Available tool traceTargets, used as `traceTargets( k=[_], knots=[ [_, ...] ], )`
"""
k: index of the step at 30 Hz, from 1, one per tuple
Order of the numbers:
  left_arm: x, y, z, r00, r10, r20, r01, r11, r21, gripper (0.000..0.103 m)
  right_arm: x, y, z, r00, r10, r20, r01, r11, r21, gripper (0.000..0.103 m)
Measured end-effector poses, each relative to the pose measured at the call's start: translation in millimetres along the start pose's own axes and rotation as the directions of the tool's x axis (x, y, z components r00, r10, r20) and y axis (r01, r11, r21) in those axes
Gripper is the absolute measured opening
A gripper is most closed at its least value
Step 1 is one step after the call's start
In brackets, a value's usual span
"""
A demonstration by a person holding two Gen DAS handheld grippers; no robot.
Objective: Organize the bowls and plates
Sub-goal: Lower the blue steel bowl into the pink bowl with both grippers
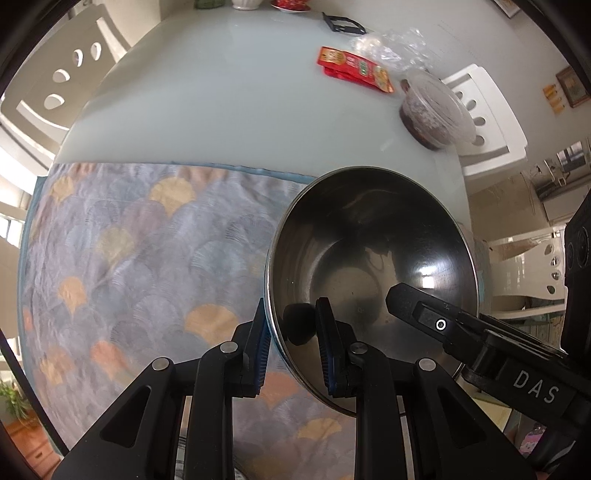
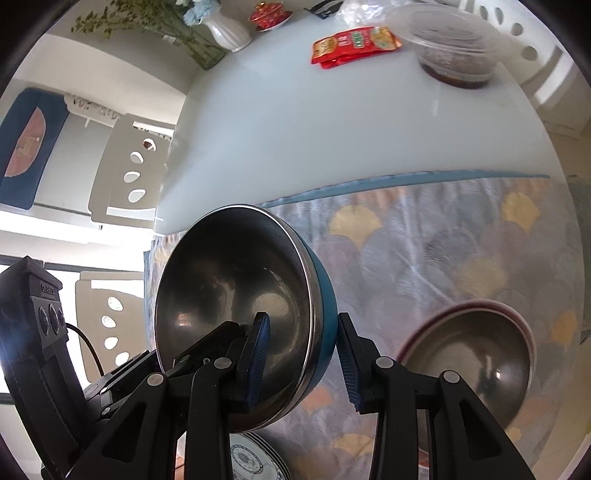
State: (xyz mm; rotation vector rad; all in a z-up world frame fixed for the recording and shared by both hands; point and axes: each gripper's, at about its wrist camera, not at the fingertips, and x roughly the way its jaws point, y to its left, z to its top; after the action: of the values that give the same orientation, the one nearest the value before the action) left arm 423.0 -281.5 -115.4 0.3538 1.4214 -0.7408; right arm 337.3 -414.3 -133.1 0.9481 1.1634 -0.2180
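A steel bowl with a blue outside (image 1: 373, 258) (image 2: 236, 306) is held tilted above the patterned cloth (image 1: 147, 251) (image 2: 443, 251). My left gripper (image 1: 291, 332) straddles its rim on one side, jaws close on the wall. My right gripper (image 2: 303, 350) straddles the opposite rim, one finger inside, one outside against the blue wall; it shows in the left wrist view (image 1: 424, 314). A second steel bowl with a reddish rim (image 2: 476, 354) rests on the cloth to the right. A stack of patterned plates (image 2: 255, 458) lies below my right gripper.
On the white table (image 1: 221, 103) lie a red snack packet (image 1: 354, 68) (image 2: 354, 44), a clear plastic container of dark food (image 1: 436, 110) (image 2: 454, 51), crumpled plastic and a black holder (image 1: 343, 24). A white vase (image 2: 229, 33) and red dish (image 2: 267, 16) stand far back. White chairs surround the table.
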Motion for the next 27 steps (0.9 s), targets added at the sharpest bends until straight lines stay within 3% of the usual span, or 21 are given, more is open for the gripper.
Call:
traceTargets(
  k=[27],
  knots=[
    [13,-63,-24,0.999,0.003,-0.046,0.000,0.998,0.062,0.020,-32,-66,-23,1.000,-0.017,-0.013,0.017,0.997,0.074,0.037]
  ],
)
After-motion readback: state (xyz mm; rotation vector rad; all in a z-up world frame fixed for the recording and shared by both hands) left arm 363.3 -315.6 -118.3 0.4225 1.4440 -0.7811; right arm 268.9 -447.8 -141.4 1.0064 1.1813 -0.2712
